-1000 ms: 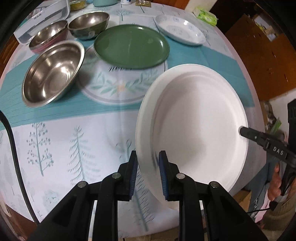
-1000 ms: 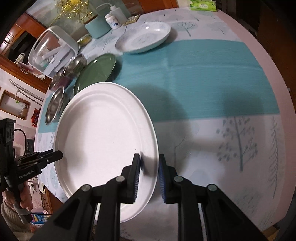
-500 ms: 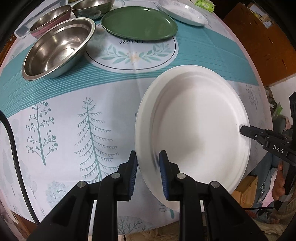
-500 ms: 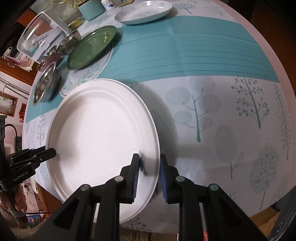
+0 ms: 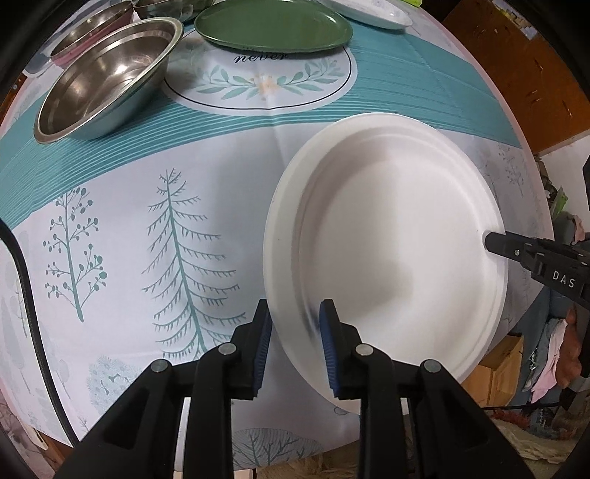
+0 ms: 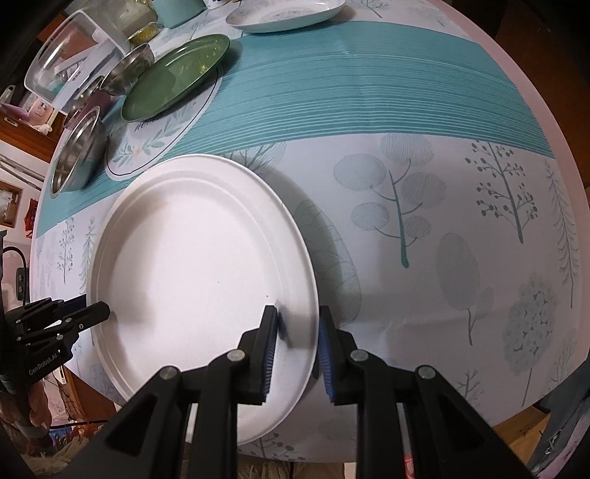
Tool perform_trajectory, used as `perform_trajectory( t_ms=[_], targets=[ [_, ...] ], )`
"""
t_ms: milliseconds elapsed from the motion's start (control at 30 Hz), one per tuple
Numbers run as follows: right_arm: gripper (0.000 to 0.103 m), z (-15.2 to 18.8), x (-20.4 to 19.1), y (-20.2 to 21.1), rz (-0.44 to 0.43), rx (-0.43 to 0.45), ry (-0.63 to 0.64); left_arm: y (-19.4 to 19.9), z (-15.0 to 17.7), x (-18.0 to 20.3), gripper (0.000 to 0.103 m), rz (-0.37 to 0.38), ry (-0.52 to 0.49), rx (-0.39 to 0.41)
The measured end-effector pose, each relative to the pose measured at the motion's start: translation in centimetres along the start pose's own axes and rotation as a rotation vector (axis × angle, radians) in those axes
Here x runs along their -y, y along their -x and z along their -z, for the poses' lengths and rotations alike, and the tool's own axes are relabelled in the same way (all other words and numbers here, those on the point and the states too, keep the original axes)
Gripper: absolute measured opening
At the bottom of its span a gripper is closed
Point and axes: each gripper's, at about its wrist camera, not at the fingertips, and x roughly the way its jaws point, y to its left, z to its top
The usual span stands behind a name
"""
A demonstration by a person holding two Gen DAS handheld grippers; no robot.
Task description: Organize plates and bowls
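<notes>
White paper plate [image 5: 398,235]: held level over the near table [image 5: 155,206] edge, left claw [image 5: 295,346] and right claw [image 6: 297,348] each narrowed onto opposite rims. Probably light, thin, easily bent; best gripped at the stiffer ridged rim.

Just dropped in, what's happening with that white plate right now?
A person is handling the white plate with both tools: the left hand-held gripper and the right hand-held gripper each straddle opposite rims. It is low over the tablecloth, near the table edge. The steel bowls and green plate sit farther back.
</notes>
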Motion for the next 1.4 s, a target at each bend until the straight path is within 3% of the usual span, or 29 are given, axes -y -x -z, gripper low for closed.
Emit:
perform_trajectory(
  t_ms=[700,767,833,933,1100,1400],
  targets=[
    [0.026,-0.1,-2.0,-1.4,0.057,-0.022,0.051,-1.8,-1.8,2.3,0.037,-0.021,-0.012,-0.016],
    [0.027,-0.1,-2.0,-1.5,0.063,-0.023,0.051,-1.7,-1.9,2.5,0.040,-0.021,-0.015,-0.016],
    [0.028,-0.1,-2.0,-1.5,0.067,-0.023,0.053,-1.3,-1.9,2.8,0.052,-0.023,-0.018,-0.004],
    [0.032,-0.1,-2.2,-1.4,0.065,-0.020,0.057,-0.7,-2.1,3.1,0.061,-0.036,-0.029,0.025],
    [0.040,-0.1,-2.8,-0.4,0.075,0.007,0.070,0.3,-2.4,3.7,0.069,-0.063,-0.050,0.062],
    [0.042,0.2,-3.8,1.5,0.097,0.054,0.094,2.6,-3.5,4.5,0.074,-0.103,-0.092,0.121]
  ],
)
